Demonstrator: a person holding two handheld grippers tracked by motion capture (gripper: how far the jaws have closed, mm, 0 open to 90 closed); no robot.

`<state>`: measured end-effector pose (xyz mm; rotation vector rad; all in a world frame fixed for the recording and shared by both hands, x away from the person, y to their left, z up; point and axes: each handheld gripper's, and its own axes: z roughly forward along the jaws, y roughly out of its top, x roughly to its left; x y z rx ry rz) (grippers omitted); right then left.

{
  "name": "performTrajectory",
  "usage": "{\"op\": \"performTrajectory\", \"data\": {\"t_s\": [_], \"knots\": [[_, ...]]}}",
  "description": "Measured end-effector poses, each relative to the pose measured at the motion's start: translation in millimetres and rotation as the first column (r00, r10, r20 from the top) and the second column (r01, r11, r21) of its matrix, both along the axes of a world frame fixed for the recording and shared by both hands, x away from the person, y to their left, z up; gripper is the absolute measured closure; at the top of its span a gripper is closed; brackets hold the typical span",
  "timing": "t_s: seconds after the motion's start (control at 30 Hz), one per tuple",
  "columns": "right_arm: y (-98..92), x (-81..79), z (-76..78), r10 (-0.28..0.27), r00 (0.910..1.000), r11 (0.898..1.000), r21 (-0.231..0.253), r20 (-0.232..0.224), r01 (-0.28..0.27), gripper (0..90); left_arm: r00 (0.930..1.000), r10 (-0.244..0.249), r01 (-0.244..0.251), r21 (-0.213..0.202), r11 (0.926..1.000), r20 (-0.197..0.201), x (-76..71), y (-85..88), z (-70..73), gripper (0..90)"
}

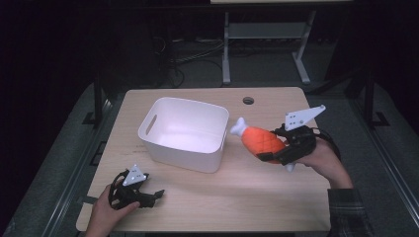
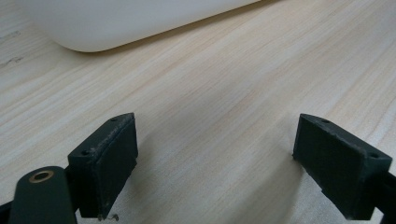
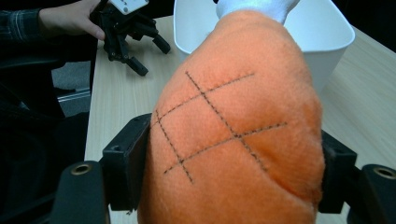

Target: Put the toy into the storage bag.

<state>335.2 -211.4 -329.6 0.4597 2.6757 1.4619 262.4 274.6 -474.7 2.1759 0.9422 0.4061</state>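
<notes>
Right gripper [image 1: 276, 154]: held off the wooden table [image 1: 257, 197] just right of the white plastic bin [image 1: 183, 133], hand angled in from the lower right, grey plate up. Jaws clamped on the fat end of an orange plush drumstick [image 1: 262, 140]; its white bone tip points at the bin's rim.

Left gripper [image 1: 155, 195]: low at the table's near left corner, jaws spread wide, nothing between them.

No readable writing.

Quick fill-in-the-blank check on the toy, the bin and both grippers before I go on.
1. The right gripper is shut on the orange plush ____.
2. The white bin on the table holds ____.
3. The left gripper has its fingers ____.

Missing words: drumstick; nothing; open
</notes>
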Motion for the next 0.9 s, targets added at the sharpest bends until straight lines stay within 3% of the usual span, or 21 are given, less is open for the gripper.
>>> {"op": "performTrajectory", "data": {"t_s": [0.9], "knots": [[45.6,31.2,20.6,0.092,0.9957,0.996,-0.013,-0.010,-0.092,27.5,1.0000,-0.001,0.001,0.001,1.0000,0.001,0.0,0.1,0.0,13.0]]}}
